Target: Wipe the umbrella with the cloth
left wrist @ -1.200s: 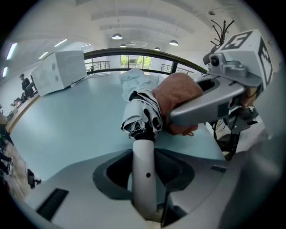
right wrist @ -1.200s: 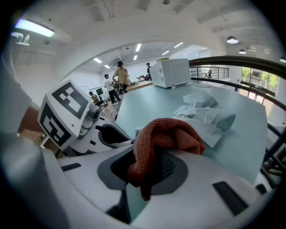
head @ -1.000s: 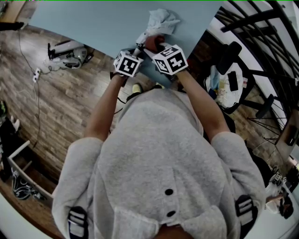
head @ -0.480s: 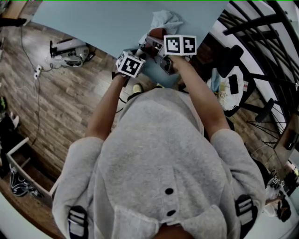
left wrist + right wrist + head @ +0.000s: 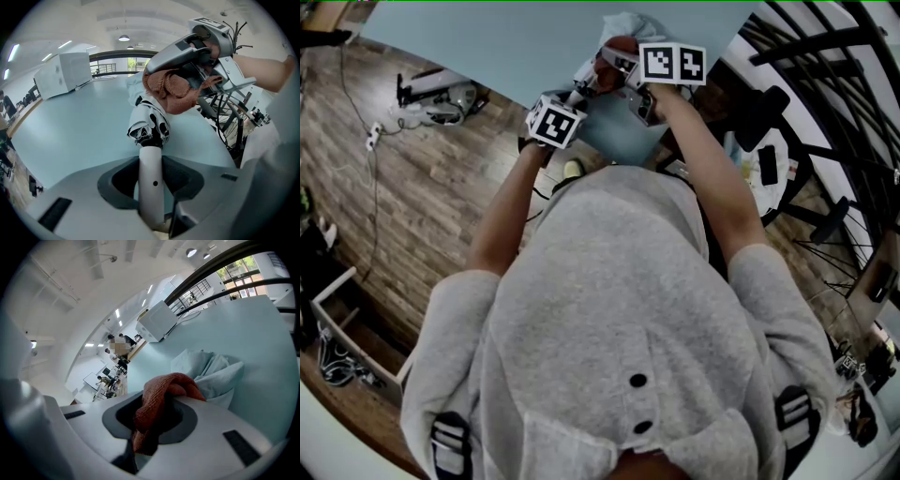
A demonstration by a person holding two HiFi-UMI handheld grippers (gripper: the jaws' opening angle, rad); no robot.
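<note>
The left gripper [image 5: 151, 180] clamps its jaws on the white handle of the folded umbrella [image 5: 149, 124], whose long axis points straight away over the pale blue table [image 5: 70, 136], and the right gripper [image 5: 150, 423] pinches the rust-red cloth [image 5: 164, 390] onto its canopy.

A wide pale blue table [image 5: 487, 47] fills the top of the head view, and a white box [image 5: 63, 72] stands on it at the upper left of the left gripper view. A wood-plank floor [image 5: 422, 216] spreads at the left, with cables [image 5: 373, 141] and an open white crate [image 5: 336, 289] lower left. Black metal bars [image 5: 825, 47] cross the upper right. Ceiling lamps [image 5: 124, 38] glow above a railing [image 5: 105, 69] and bright windows [image 5: 133, 63]
</note>
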